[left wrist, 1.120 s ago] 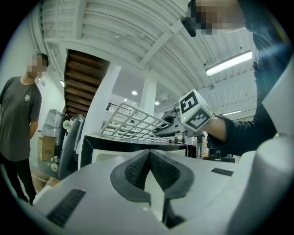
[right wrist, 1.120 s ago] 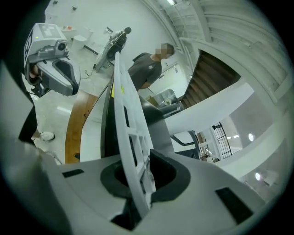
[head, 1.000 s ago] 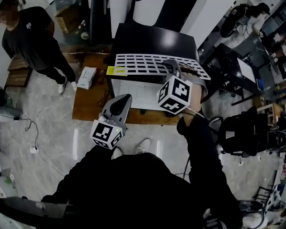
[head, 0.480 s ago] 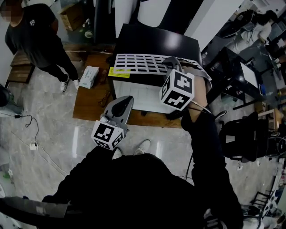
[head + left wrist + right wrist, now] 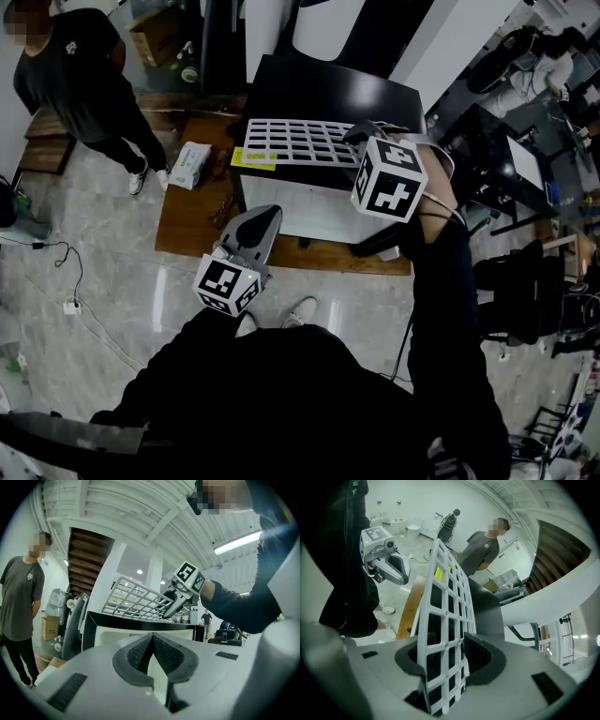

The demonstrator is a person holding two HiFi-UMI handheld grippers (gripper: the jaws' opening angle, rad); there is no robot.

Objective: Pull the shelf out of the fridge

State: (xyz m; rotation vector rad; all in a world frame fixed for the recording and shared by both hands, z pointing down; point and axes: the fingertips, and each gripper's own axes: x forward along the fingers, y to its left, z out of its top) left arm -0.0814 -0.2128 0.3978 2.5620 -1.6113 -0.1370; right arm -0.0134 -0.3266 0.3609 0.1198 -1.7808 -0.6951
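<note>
The dark pads of the right gripper [image 5: 449, 660] stand partway apart, having just been opening. The white plastic grid shelf [image 5: 446, 597] passes between them, close against one pad with a gap at the other, so it is framed rather than squeezed. From these jaws the shelf's long axis runs straight away toward the person's left, along the front edge of the top of the compact fridge [image 5: 323, 89], black on top and white in front. The shelf is out of the fridge and above its top; whether its far end rests there cannot be told. A yellow label [image 5: 251, 157] marks the shelf's far left corner. The left gripper [image 5: 152, 654], jaws pressed together on nothing, points level at the fridge's white face near its left front corner. It sits below the shelf and well apart from it. The right hand is much the nearer, at the shelf's right end. The pull looks done, and what remains seems to be letting go. The fridge sits on a low wooden platform [image 5: 187, 220]. An onlooker in a dark T-shirt [image 5: 75, 80] stands beyond the platform's left edge.
</note>
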